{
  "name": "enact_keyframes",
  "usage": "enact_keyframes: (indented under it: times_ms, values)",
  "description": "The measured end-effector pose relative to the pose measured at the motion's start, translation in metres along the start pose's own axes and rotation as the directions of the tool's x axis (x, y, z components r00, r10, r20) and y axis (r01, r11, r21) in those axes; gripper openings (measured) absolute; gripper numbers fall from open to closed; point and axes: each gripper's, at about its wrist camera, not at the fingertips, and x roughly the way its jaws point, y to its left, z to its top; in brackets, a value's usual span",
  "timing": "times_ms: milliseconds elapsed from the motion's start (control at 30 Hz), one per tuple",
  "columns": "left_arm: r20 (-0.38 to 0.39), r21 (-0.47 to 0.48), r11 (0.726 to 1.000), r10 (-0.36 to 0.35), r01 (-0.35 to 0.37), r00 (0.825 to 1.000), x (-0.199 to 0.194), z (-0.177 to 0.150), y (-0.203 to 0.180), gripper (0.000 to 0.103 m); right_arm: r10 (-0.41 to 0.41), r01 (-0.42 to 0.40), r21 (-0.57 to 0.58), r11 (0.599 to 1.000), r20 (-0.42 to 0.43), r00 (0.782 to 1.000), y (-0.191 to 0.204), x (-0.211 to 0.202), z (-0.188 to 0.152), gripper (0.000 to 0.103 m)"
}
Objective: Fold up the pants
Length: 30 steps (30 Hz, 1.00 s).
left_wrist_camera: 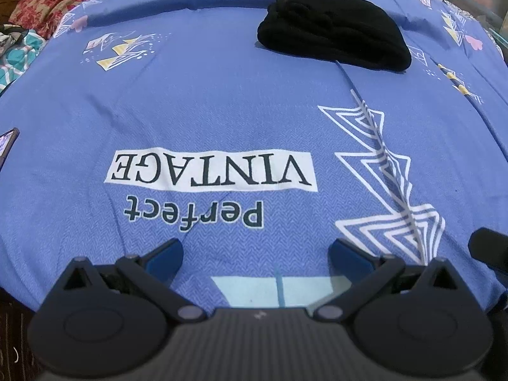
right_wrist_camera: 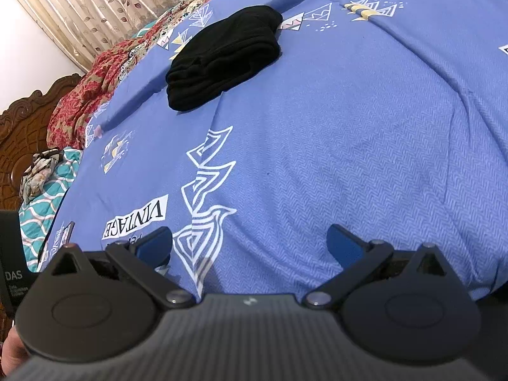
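Note:
The black pants [left_wrist_camera: 333, 28] lie in a compact folded bundle on the blue printed bedsheet [left_wrist_camera: 222, 101], at the far side of the bed, right of centre. In the right wrist view the pants [right_wrist_camera: 222, 54] are far ahead and left of centre. My left gripper [left_wrist_camera: 255, 255] is open and empty, low over the near part of the sheet, well short of the pants. My right gripper [right_wrist_camera: 250, 243] is open and empty too, also over the near sheet, far from the pants.
A red floral cloth [right_wrist_camera: 85, 95] and a teal patterned pillow [right_wrist_camera: 47, 197] lie along the left side by the carved wooden headboard [right_wrist_camera: 22, 133]. A phone [left_wrist_camera: 6, 146] lies at the left edge. Curtains [right_wrist_camera: 104, 3] hang beyond the bed.

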Motion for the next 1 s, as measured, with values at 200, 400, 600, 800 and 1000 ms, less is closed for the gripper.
enact_keyframes:
  times_ms: [200,400,600,800,1000]
  values:
    - [-0.004,-0.002,1.0,-0.002,0.002,1.0,0.0003,0.0004,0.0,0.103,0.003,-0.003,0.003,1.0,0.0,1.0,0.0003,-0.0008,-0.0001,0.103]
    - [-0.008,0.002,1.0,-0.003,0.003,1.0,0.0005,0.0007,-0.0006,0.103,0.003,-0.003,0.003,1.0,0.0,1.0,0.0002,-0.0008,0.0,0.103]
    - [-0.008,0.003,1.0,-0.005,0.005,1.0,0.0008,0.0009,-0.0001,0.103,0.003,-0.003,0.004,1.0,0.0,1.0,0.0004,-0.001,-0.0001,0.103]
    - [-0.01,0.003,1.0,-0.005,0.005,1.0,0.0013,0.0011,0.0,0.103,0.004,-0.004,0.004,1.0,0.0,1.0,0.0008,-0.0013,-0.0005,0.103]
    - [-0.013,0.003,1.0,-0.005,0.005,1.0,0.0019,0.0016,0.0002,0.103,0.004,-0.004,0.005,1.0,0.001,1.0,0.0012,-0.0013,-0.0008,0.103]
